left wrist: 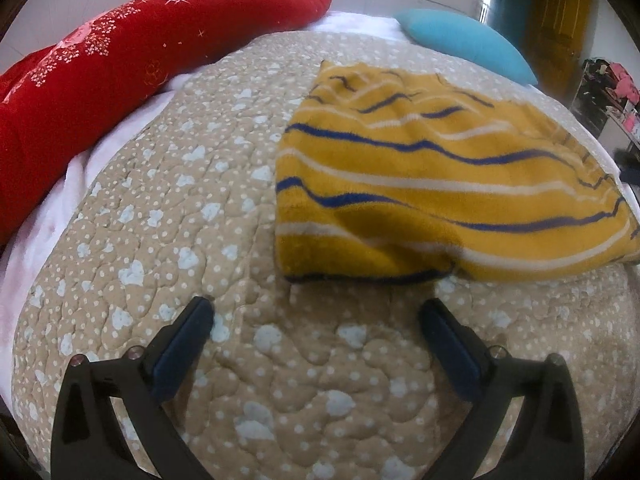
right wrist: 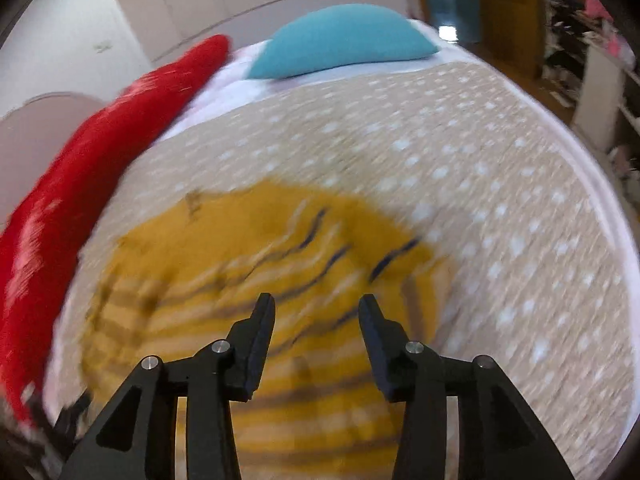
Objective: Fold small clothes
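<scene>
Yellow striped cloth [left wrist: 440, 184] folded flat on the spotty quilt [left wrist: 200, 200], left gripper [left wrist: 316, 312] wide open just near its edge, holding nothing, right gripper [right wrist: 317, 308] open above it, empty, red pillow [left wrist: 100, 68] and blue pillow [left wrist: 468, 42] behind

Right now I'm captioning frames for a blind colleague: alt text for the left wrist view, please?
A folded yellow striped garment lies on a dotted beige quilt, just beyond the wide-open, empty left gripper. A red pillow and a blue pillow sit behind.
</scene>
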